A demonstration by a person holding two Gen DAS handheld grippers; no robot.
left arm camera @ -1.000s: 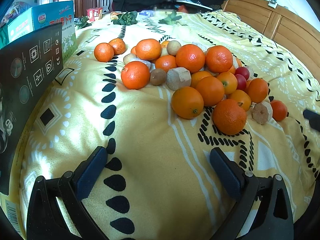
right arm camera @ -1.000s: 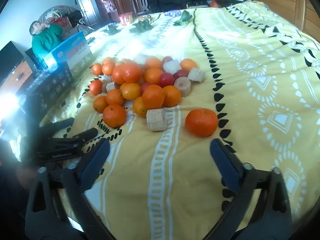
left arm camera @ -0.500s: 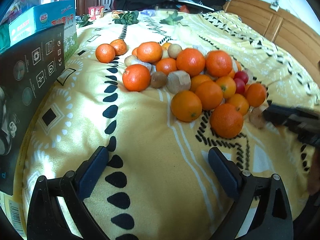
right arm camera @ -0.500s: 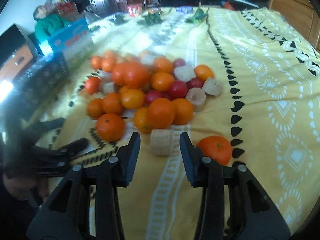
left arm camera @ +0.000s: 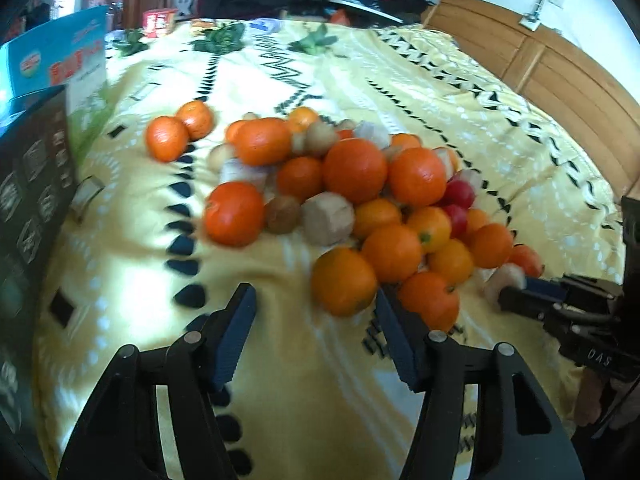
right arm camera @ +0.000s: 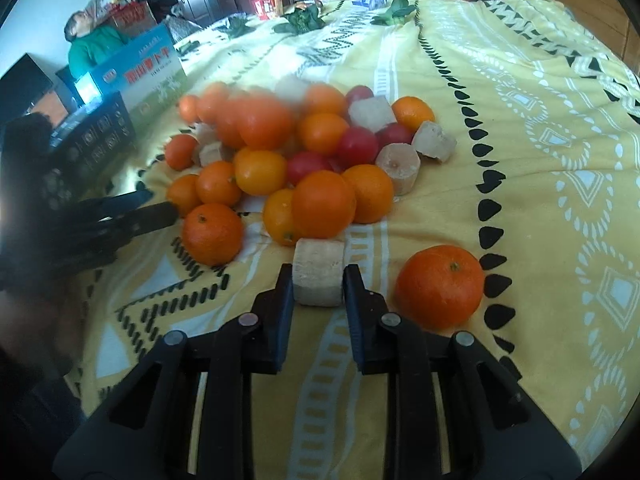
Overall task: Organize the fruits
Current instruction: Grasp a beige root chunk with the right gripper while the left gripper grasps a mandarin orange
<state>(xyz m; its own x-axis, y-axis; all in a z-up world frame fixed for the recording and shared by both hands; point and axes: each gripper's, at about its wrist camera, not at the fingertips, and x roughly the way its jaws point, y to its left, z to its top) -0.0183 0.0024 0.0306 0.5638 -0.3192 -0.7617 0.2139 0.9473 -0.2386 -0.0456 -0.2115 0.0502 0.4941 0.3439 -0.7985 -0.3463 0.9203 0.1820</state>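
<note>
Where a second ago both grippers stood wide over bare blanket [right arm camera: 560,128], the right gripper [right arm camera: 316,284] has dropped to the pile and clamped a pale chunk [right arm camera: 319,276], lower centre of the right view; pads press its two flat sides. Chunk is a short cylinder, axis roughly across the frame, jaw to jaw. Left gripper [left arm camera: 316,312], bottom centre of the left view, jaws closing at half width, nothing gripped; front orange [left arm camera: 344,280] sits just past the tips, nearer the right finger. Counts, right view, left to right: oranges, many in the heap, exact count unclear from blur; about four red fruits [right arm camera: 356,144] mid-heap; about six pale chunks; one lone orange [right arm camera: 440,286] just right of the held chunk.
</note>
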